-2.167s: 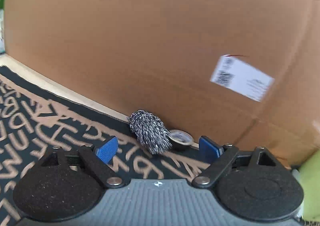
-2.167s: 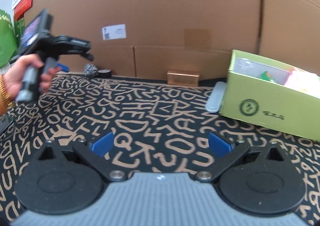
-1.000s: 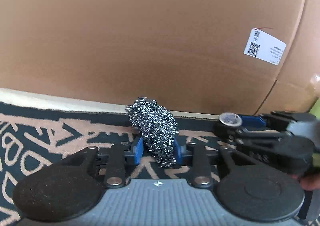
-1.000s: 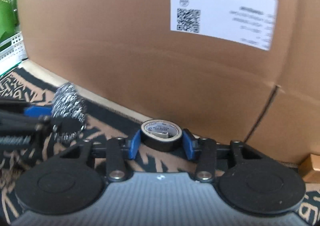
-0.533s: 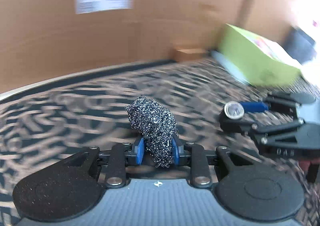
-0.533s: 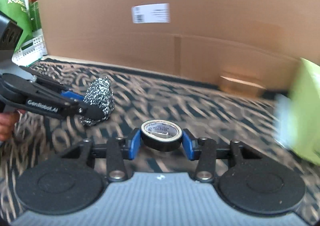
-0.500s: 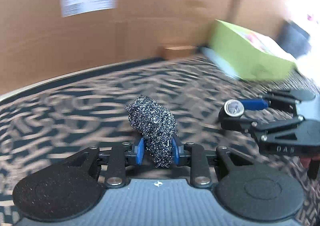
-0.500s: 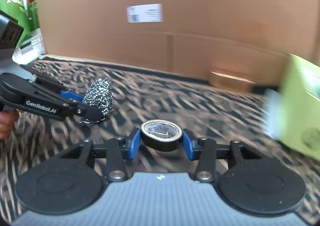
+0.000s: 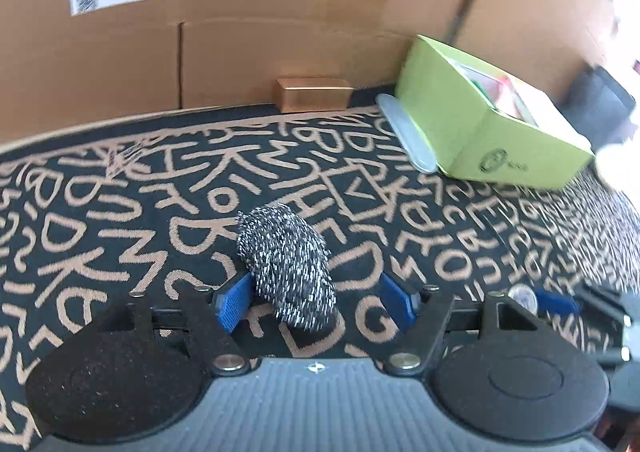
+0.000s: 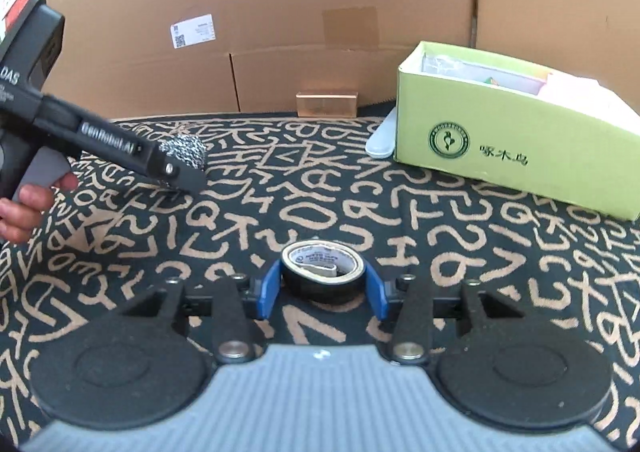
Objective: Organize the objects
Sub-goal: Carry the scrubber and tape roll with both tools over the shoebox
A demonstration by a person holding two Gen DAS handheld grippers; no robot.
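Cardboard walls the desk. Left tool stands apart around the steel scourer; right tool clamps the tape roll. Next, probably carry the tape ahead-right to the green box.

- Steel wool scourer: a silver-grey, oval ball of tangled wire, seen resting on the black mat patterned with tan letters, its long axis running away from the left wrist camera.
- Black tape roll: a flat ring with a pale printed core, lying with its opening upward.
- Green cardboard box: open-topped, partly filled, set near the mat's far right edge.
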